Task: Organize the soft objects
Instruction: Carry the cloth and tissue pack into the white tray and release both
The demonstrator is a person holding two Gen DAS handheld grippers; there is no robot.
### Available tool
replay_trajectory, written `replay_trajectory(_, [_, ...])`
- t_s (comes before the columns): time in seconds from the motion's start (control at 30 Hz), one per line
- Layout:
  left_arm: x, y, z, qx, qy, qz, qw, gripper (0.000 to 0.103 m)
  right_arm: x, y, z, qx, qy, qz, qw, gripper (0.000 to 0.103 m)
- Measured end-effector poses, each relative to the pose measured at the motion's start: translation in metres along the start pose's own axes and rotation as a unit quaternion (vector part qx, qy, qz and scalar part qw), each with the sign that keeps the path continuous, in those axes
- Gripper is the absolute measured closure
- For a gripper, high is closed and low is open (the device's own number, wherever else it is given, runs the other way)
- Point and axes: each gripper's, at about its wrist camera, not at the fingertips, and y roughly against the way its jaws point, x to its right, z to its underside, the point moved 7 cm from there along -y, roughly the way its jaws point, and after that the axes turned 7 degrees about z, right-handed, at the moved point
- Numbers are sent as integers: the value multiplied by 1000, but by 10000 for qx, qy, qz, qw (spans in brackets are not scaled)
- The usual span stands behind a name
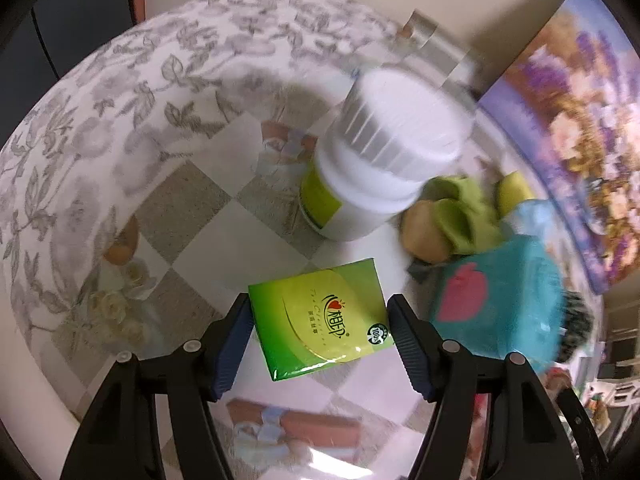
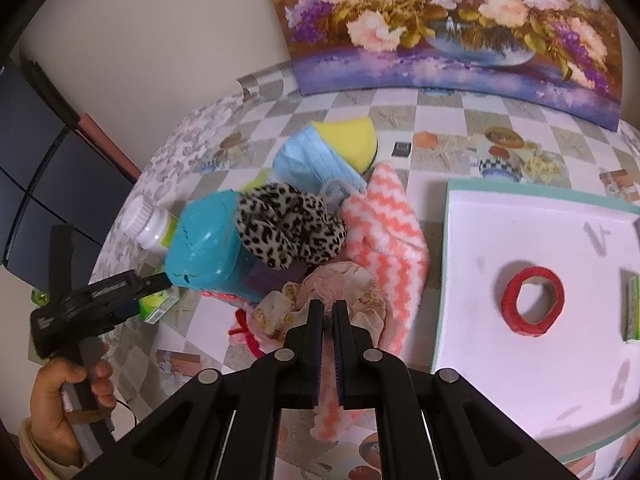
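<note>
My left gripper (image 1: 320, 320) is closed on a green tissue pack (image 1: 320, 316), its pads touching both sides; the left gripper also shows in the right wrist view (image 2: 156, 284). My right gripper (image 2: 329, 308) is shut, its tips at a pink frilly cloth (image 2: 320, 300), with a bit of fabric seeming pinched between them. Beside it lies a heap: a pink-and-white zigzag cloth (image 2: 384, 240), a leopard-print scrunchie (image 2: 288, 228), a blue face mask (image 2: 312, 160), a yellow sponge (image 2: 352, 136) and a teal wipes pack (image 2: 204, 240). The teal pack (image 1: 496, 300) and a green cloth (image 1: 460, 216) show in the left wrist view.
A white bottle with a ribbed cap (image 1: 376, 160) stands just behind the tissue pack. A white tray with a teal rim (image 2: 452, 280) at right holds a red tape roll (image 2: 534, 300). A flower painting (image 2: 440, 28) leans against the wall. The table edge runs along the left.
</note>
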Motion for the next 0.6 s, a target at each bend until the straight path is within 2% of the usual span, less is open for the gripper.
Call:
replay_trajectory(0.13, [12, 34, 1, 243, -146, 209, 9994, 34, -1, 17, -5, 199, -27, -46, 9998, 98])
replay_trajectory(0.3, [50, 84, 3, 644, -674, 481, 9945, 34, 7, 45, -14, 546, -152, -3, 9984, 98])
replay_trajectory(0.47, [103, 111, 6, 841, -1130, 806, 9867, 33, 28, 75, -23, 911, -282, 351, 9948, 98])
replay_trajectory(0.6, [141, 113, 15, 825, -1389, 996, 9818, 33, 53, 93, -26, 1054, -532, 664, 9908, 98])
